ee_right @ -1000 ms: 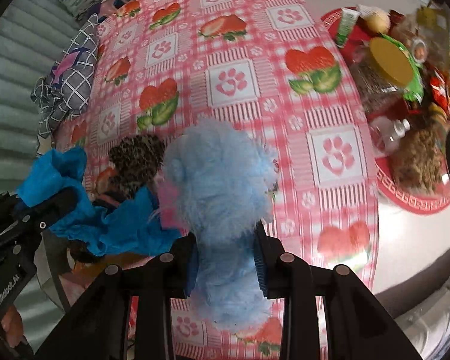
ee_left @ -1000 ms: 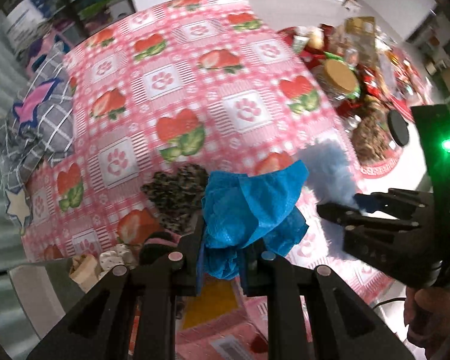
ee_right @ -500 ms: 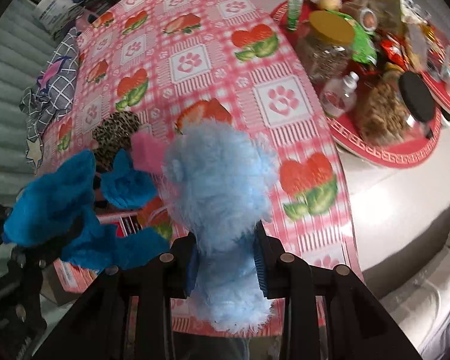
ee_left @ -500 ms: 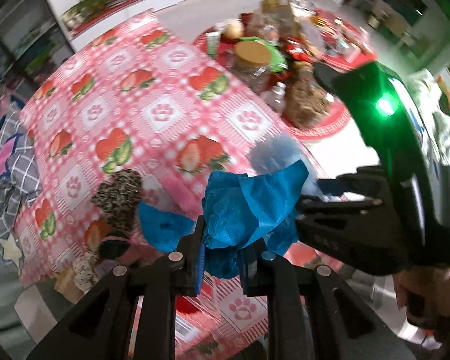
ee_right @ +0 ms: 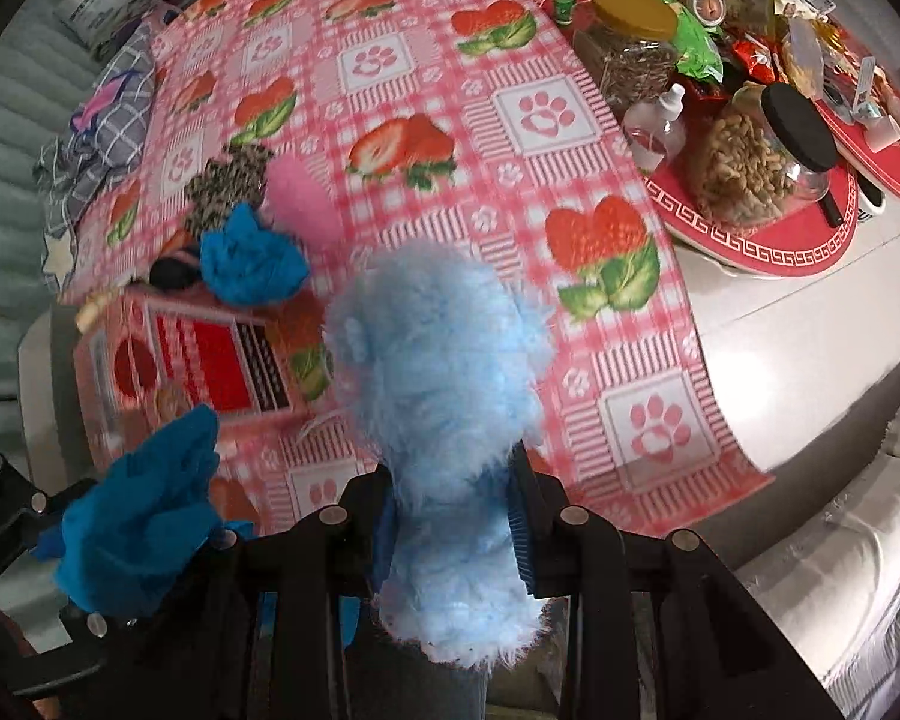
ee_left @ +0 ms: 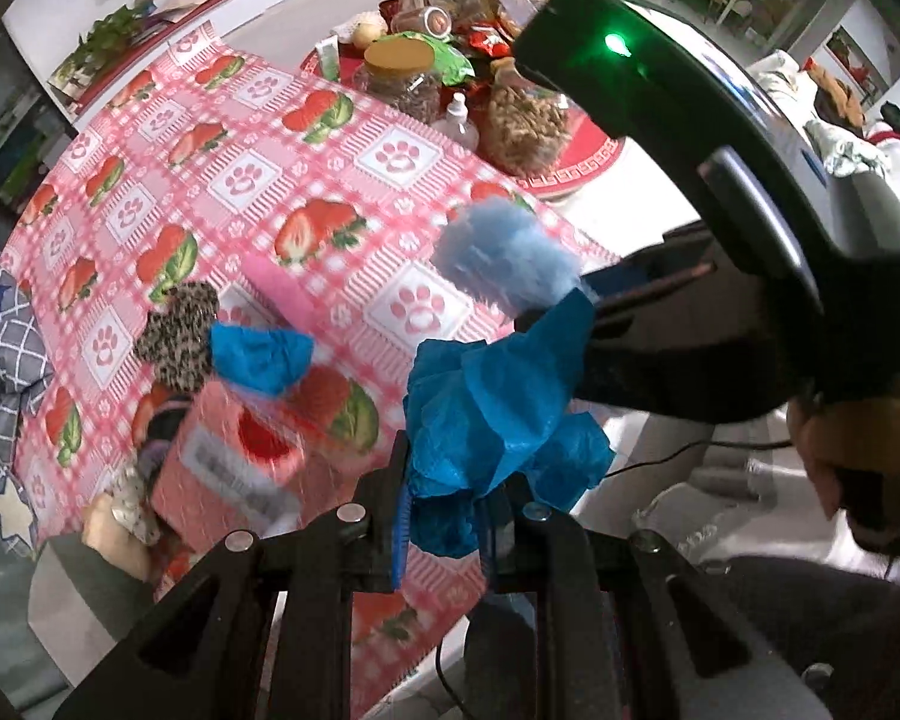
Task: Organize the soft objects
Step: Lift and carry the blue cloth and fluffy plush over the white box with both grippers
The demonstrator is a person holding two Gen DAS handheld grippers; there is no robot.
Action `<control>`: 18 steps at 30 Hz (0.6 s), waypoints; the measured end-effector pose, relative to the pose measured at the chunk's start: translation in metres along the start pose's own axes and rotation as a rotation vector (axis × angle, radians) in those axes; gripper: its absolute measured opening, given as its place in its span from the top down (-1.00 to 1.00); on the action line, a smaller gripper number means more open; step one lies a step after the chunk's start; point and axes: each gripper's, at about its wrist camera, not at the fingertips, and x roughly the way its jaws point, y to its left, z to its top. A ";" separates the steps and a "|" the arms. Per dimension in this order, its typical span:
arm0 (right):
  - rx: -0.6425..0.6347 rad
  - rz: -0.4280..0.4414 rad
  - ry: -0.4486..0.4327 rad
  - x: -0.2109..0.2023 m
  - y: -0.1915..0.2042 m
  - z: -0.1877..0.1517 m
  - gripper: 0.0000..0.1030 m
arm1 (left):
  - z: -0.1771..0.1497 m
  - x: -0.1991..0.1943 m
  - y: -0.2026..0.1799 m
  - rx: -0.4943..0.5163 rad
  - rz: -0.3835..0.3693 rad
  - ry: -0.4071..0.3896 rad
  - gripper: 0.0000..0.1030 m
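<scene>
My left gripper (ee_left: pixel 444 516) clamps the blue cloth (ee_left: pixel 492 408), my right gripper (ee_right: pixel 456 516) the fluffy toy (ee_right: pixel 444 396); at nine o'clock, trailing cloth may snag the box (ee_right: pixel 198 372).

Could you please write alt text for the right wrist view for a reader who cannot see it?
The right hand-held gripper is shut on a fluffy light-blue soft toy above a pink strawberry-and-paw tablecloth. At lower left, the left hand-held gripper holds a crumpled blue cloth; snack jars crowd a red mat at upper right.
</scene>
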 end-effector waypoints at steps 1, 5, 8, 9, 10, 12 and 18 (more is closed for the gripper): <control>-0.006 -0.001 0.005 0.001 0.004 -0.005 0.36 | -0.005 0.000 0.000 0.003 0.003 0.001 0.62; -0.033 0.003 0.023 0.006 0.017 -0.017 0.36 | -0.027 -0.003 0.004 -0.018 0.005 0.013 0.62; -0.060 0.008 0.034 0.008 0.029 -0.026 0.36 | -0.042 -0.005 0.011 -0.044 0.014 0.016 0.62; -0.076 0.011 0.038 0.009 0.035 -0.030 0.36 | -0.049 -0.006 0.014 -0.055 0.017 0.014 0.62; -0.091 0.013 0.042 0.009 0.040 -0.032 0.36 | -0.053 -0.007 0.016 -0.063 0.022 0.011 0.62; -0.126 0.015 0.050 0.011 0.049 -0.037 0.36 | -0.064 -0.010 0.022 -0.085 0.037 0.006 0.62; -0.242 0.023 0.070 0.014 0.080 -0.052 0.36 | -0.097 -0.021 0.046 -0.194 0.100 -0.011 0.62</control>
